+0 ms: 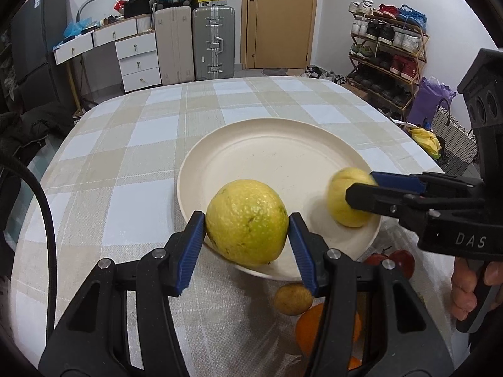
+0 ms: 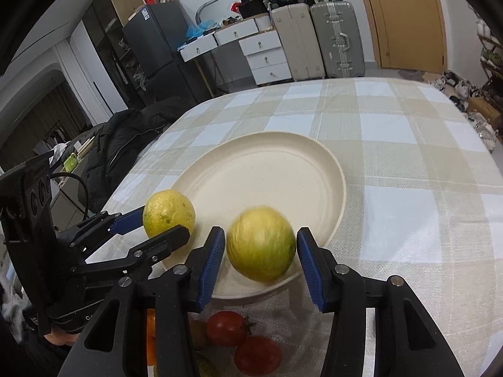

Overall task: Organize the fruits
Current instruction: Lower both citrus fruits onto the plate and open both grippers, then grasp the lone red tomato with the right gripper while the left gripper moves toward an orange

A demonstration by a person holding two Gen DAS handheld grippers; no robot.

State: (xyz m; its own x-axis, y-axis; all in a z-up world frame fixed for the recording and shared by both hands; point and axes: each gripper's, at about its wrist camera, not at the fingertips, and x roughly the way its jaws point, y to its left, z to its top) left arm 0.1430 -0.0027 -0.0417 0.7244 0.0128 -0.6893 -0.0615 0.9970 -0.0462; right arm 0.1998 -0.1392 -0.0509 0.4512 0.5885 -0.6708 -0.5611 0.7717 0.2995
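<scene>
Each yellow-green fruit sits pinched between its gripper's pads over the plate (image 1: pixel 314 132) near rim: left gripper (image 1: pixel 246 240) clamps the larger fruit (image 1: pixel 246 222), right gripper (image 2: pixel 261 257) the smaller fruit (image 2: pixel 261 243).

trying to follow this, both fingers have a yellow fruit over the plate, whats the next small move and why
Probably lower both a little, then open: the left gripper and right gripper each clamp a yellow fruit just over the plate's near rim.
</scene>
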